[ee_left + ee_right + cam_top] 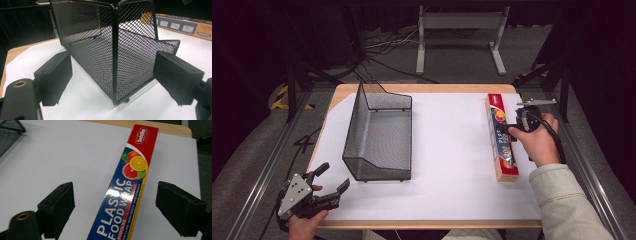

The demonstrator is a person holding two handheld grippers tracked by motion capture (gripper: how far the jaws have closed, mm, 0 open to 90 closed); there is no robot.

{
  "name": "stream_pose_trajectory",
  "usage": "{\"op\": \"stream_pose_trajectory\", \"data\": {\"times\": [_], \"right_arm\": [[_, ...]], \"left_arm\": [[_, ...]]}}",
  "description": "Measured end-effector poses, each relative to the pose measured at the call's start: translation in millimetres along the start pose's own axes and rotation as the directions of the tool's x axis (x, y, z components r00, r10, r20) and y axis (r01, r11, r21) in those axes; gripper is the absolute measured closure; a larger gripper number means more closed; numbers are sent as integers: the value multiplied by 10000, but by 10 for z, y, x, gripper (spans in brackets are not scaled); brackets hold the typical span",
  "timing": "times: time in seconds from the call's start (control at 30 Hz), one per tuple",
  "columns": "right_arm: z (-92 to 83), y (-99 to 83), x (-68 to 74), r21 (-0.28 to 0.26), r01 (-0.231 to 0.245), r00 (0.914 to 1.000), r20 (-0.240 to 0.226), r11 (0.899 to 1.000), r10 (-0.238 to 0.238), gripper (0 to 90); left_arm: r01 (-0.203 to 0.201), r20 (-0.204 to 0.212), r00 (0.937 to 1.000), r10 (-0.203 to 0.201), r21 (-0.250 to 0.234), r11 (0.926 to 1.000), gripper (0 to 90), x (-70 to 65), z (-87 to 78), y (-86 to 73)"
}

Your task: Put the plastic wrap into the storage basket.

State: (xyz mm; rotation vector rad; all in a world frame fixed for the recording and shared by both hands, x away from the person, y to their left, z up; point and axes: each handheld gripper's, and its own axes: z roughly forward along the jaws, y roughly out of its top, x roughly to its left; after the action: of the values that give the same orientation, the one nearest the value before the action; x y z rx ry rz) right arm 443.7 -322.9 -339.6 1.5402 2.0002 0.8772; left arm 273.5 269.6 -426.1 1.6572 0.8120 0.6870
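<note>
A long box of plastic food wrap (pixel 502 150) lies lengthwise at the right of the white sheet. My right gripper (pixel 510 131) reaches over it from the right. In the right gripper view its jaws stand open on either side of the box (pixel 130 177), with a gap on both sides and no pad touching. A black wire-mesh basket (pixel 354 125) sits left of centre. My left gripper (pixel 334 176) rests open at the table's near left corner, pointing at the basket's near corner (pixel 100 50) with nothing between its jaws. The box (pixel 182 25) shows beyond the basket.
A white sheet (pixel 452 150) covers a wooden table (pixel 422 88). Metal rails (pixel 267 165) run along both sides of the table. Cables (pixel 382 50) and a grey stand (pixel 459 30) are on the floor behind it.
</note>
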Motion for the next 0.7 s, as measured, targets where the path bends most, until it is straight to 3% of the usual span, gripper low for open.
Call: {"op": "stream_pose_trajectory", "data": {"times": [0.07, 0.17, 0.23, 0.33, 0.7], "right_arm": [[56, 15, -10, 123, -359, 9985, 413, 9993, 354, 195], [129, 15, -36, 246, -450, 9969, 652, 9987, 434, 203], [185, 3, -60, 475, -570, 9945, 909, 9972, 525, 265], [249, -18, -74, 684, -644, 9920, 1128, 9956, 564, 210], [452, -84, 30, 1775, -1371, 9874, 1025, 9745, 1203, 191]], "left_arm": [[8, 12, 10000, -8, -15, 10000, 169, -4, 4, -1], [-5, -17, 10000, 5, -6, 10000, 169, 0, -3, 1], [30, -35, 10000, -30, -25, 10000, 169, 3, -2, -2], [59, -33, 10000, -59, -24, 10000, 169, 2, 1, -4], [36, -31, 10000, -36, -11, 10000, 169, 1, 1, -5]]}}
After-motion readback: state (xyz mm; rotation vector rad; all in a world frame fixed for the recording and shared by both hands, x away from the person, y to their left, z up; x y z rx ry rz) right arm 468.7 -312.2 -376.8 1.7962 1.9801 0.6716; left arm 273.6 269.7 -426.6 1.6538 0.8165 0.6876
